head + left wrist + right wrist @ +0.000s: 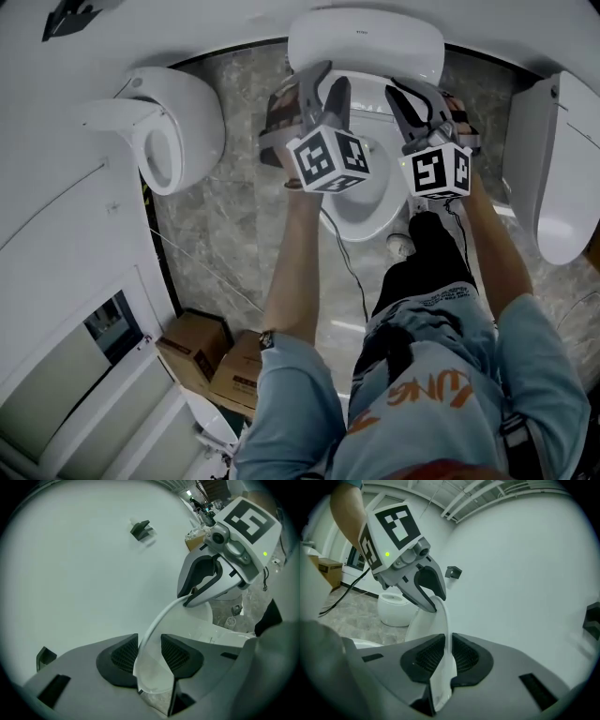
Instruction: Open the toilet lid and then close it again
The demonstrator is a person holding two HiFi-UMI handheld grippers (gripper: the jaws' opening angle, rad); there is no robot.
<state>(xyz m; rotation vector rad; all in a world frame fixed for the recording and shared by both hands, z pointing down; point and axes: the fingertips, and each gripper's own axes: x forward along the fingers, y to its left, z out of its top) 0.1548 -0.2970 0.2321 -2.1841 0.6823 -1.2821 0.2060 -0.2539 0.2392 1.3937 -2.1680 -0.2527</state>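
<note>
Stone floor (234,244); hand-held grippers (323,82) (419,94) mostly hide toilet lid (440,686).

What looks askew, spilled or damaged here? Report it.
Nothing looks broken or spilled. The toilet lid is raised, its edge gripped in the left tongs and right tongs. Only the cardboard boxes on the floor look untidy.

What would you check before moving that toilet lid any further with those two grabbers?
1. Left gripper has hold of the lid: ok, the rim sits between its jaws.
2. Right gripper has hold of the lid: ok, its jaws pinch the rim.
3. Both grippers hold the same edge, side by side: ok.
4. Lid lifted off the bowl: ok.
5. Lid fully open against its stop: cannot tell.
</note>
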